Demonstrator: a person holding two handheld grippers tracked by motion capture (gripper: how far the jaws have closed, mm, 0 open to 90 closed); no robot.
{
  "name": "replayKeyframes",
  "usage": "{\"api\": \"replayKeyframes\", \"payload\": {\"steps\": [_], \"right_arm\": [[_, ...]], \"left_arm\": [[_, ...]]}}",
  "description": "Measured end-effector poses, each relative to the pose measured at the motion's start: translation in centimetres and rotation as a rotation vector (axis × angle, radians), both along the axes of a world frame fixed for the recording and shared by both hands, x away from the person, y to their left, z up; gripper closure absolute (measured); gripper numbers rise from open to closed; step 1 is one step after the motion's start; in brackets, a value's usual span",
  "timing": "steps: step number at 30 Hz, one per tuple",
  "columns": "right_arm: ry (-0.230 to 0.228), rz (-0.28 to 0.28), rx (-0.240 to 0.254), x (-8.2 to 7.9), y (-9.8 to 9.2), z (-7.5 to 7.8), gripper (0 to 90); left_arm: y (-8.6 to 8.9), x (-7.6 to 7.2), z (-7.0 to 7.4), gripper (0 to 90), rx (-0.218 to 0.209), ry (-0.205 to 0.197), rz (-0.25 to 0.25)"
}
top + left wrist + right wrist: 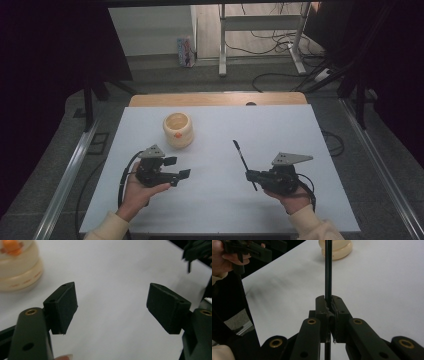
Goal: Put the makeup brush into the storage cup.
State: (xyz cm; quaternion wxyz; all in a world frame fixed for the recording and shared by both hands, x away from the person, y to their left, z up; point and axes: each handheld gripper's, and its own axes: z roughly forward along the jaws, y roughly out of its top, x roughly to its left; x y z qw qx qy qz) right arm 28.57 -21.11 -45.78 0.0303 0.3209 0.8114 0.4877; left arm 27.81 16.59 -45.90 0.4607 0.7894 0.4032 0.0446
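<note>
The right gripper (250, 176) is closed on a thin black stick (243, 161); in the right gripper view its two jaws press together around the stick (328, 272), which rises straight up from between the pads. In the high view the stick leans away from the person, with its upper end toward the far edge of the tabletop (280, 125) and its lower end just under the jaws. The person's right hand (292, 197) holds this gripper over the near right part of the white tabletop.

The left gripper (181, 169) is wide open, held in the left hand (136, 192) over the near left part of the tabletop. In the left gripper view its two black pads (63, 306) stand well apart, with only bare white surface between them.

A cream-coloured round pot (178, 130) with an orange mark on its side stands upright toward the far edge, left of the middle, near the left gripper but not touching it. Its mouth is open at the top. The two grippers are well apart from each other.
</note>
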Motion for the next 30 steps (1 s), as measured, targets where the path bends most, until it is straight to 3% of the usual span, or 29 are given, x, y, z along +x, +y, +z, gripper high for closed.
{"api": "replayKeyframes", "payload": {"steps": [5, 8, 12, 17, 22, 28, 30], "right_arm": [[-0.003, -0.001, -0.003, 0.0, 0.0, -0.1, 85.1], [-0.005, 0.000, -0.006, 0.0, 0.2, -0.1, 85.1], [-0.010, -0.001, -0.016, 0.0, 0.4, -0.2, 85.1], [-0.016, 0.014, -0.033, 0.2, 1.5, -0.5, 85.0], [-0.020, 0.026, -0.043, 0.2, 2.2, -0.7, 85.0], [-0.030, 0.033, -0.053, 0.3, 2.9, -1.0, 85.1], [-0.032, 0.036, -0.057, 0.3, 3.1, -1.1, 85.1]], "left_arm": [[-2.5, 0.6, -0.1, 25.2, -0.035, 0.006, -0.031], [-3.7, 0.8, -0.1, 26.6, -0.034, -0.012, -0.028], [-4.7, 1.2, -0.1, 27.3, -0.053, -0.006, -0.037], [-6.0, 1.9, -0.2, 29.6, -0.109, 0.012, -0.050], [-6.9, 2.2, -0.3, 32.7, -0.121, 0.004, -0.055], [-8.0, 2.6, -0.5, 36.2, -0.195, 0.031, -0.099], [-8.3, 2.8, -0.5, 39.6, -0.244, 0.049, -0.115]]}}
